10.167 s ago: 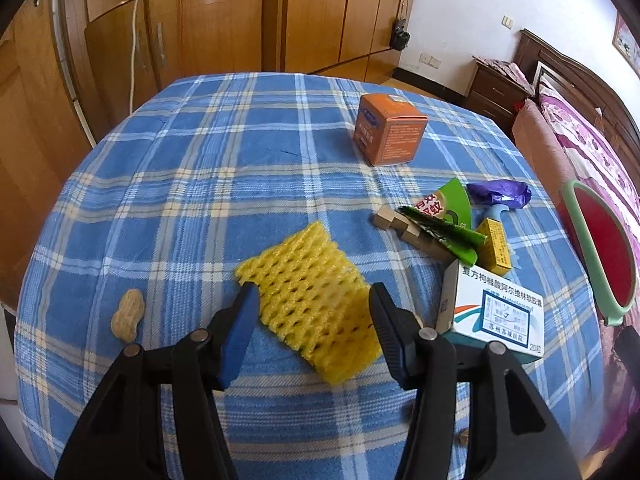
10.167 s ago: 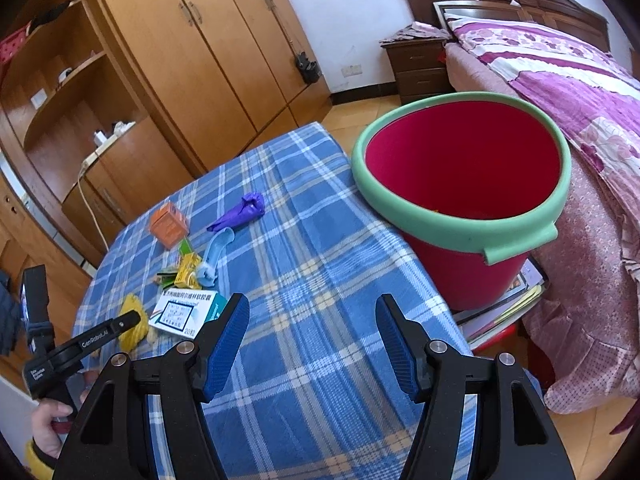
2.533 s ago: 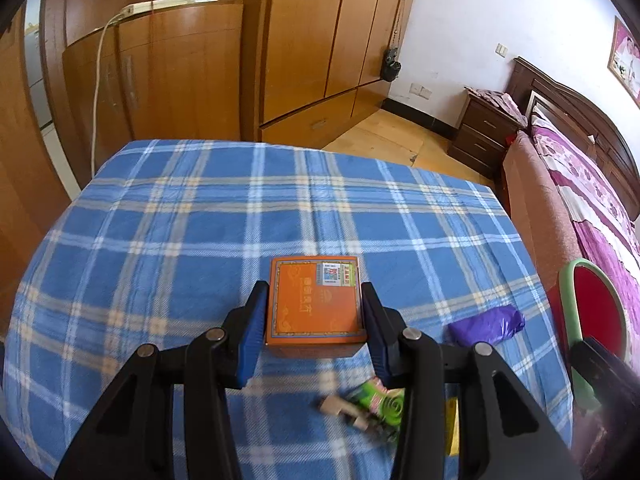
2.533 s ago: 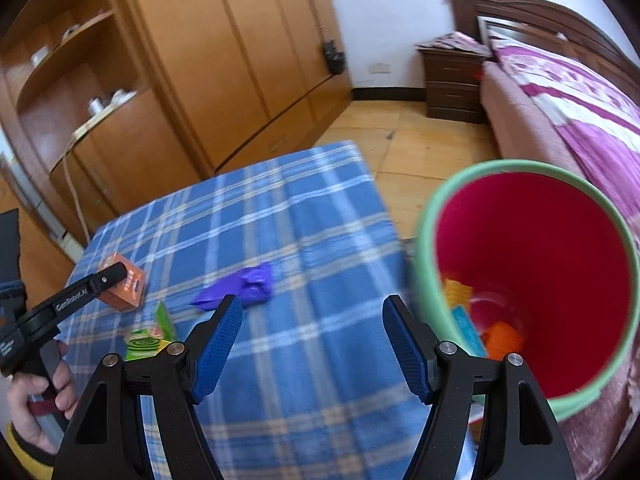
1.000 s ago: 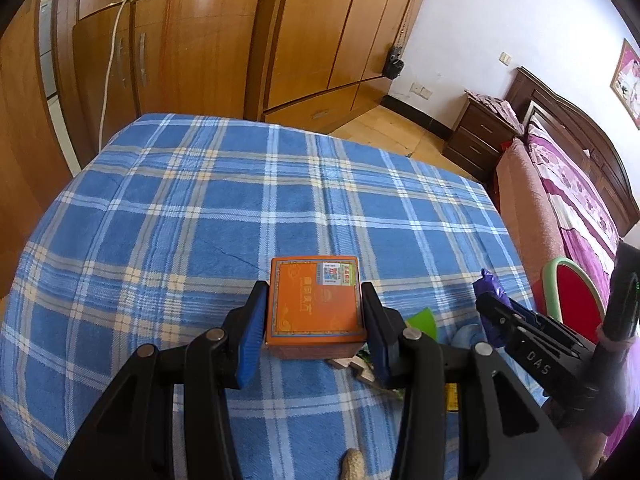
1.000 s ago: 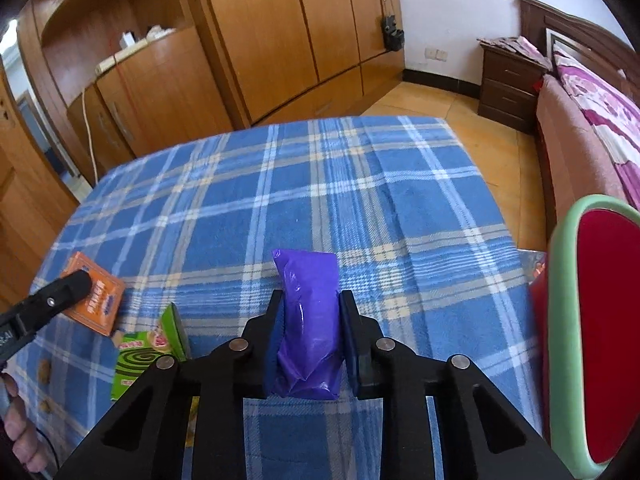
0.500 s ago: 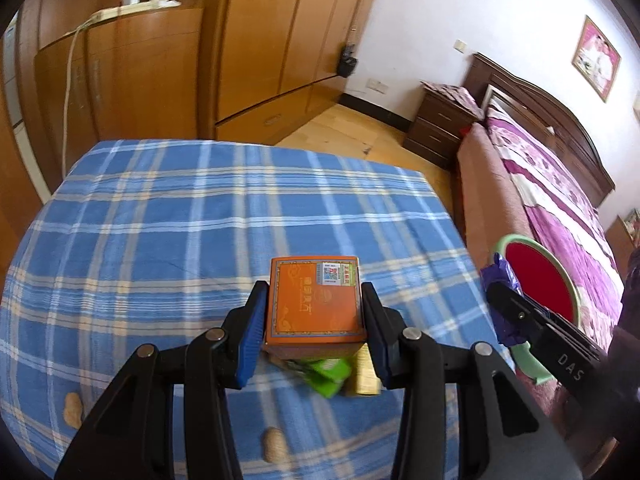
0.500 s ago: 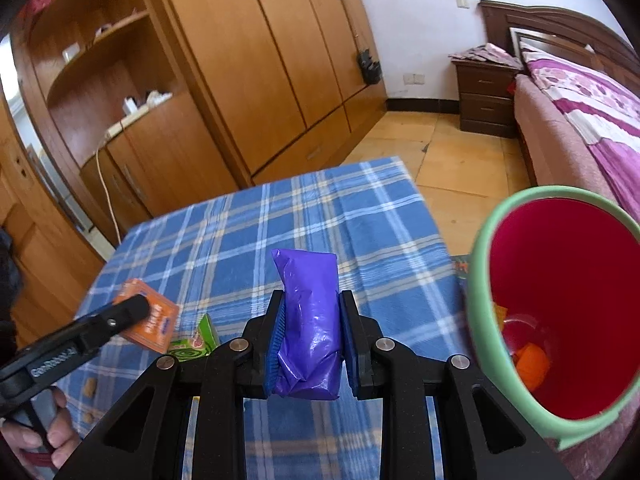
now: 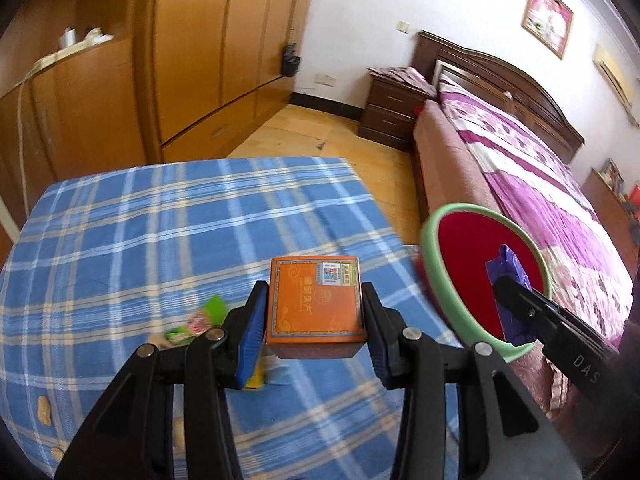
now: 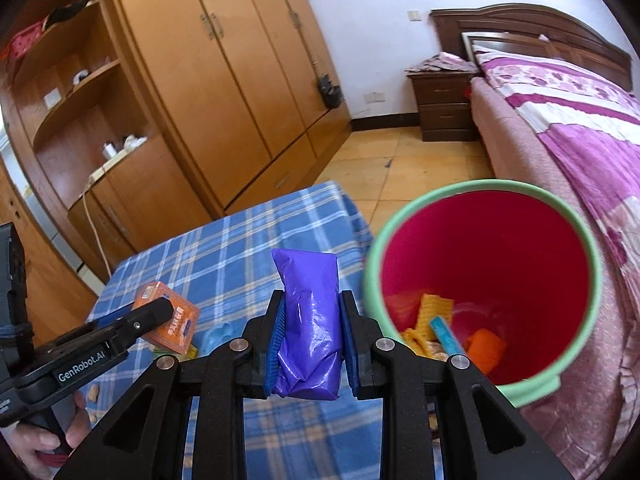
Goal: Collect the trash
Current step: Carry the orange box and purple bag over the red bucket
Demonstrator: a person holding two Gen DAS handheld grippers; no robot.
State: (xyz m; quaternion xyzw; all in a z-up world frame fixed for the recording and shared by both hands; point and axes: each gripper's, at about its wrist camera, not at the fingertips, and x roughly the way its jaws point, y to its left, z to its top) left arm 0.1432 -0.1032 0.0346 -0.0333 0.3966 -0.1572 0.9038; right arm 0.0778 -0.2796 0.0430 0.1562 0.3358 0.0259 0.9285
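My left gripper (image 9: pixel 314 312) is shut on an orange box (image 9: pixel 316 302) and holds it above the blue plaid table (image 9: pixel 160 232); the box also shows in the right wrist view (image 10: pixel 170 318). My right gripper (image 10: pixel 312 328) is shut on a purple plastic bag (image 10: pixel 308 320), held above the table's edge just left of the red bucket with a green rim (image 10: pixel 486 280). In the left wrist view the purple bag (image 9: pixel 510 280) hangs in front of the bucket's mouth (image 9: pixel 464 264). The bucket holds yellow foam net, an orange piece and a blue piece (image 10: pixel 440 328).
A green wrapper (image 9: pixel 198 320), a yellow item (image 9: pixel 256 380) and a pale blue item (image 9: pixel 278 374) lie on the table under the box. Peanuts (image 9: pixel 43 410) lie at the table's left front. A bed (image 9: pixel 540 184) stands right of the bucket; wardrobes (image 10: pixel 224 80) stand behind.
Both grippers have moved right toward the bucket with their loads. The purple bag now sits over the bucket's near side in the left wrist view.
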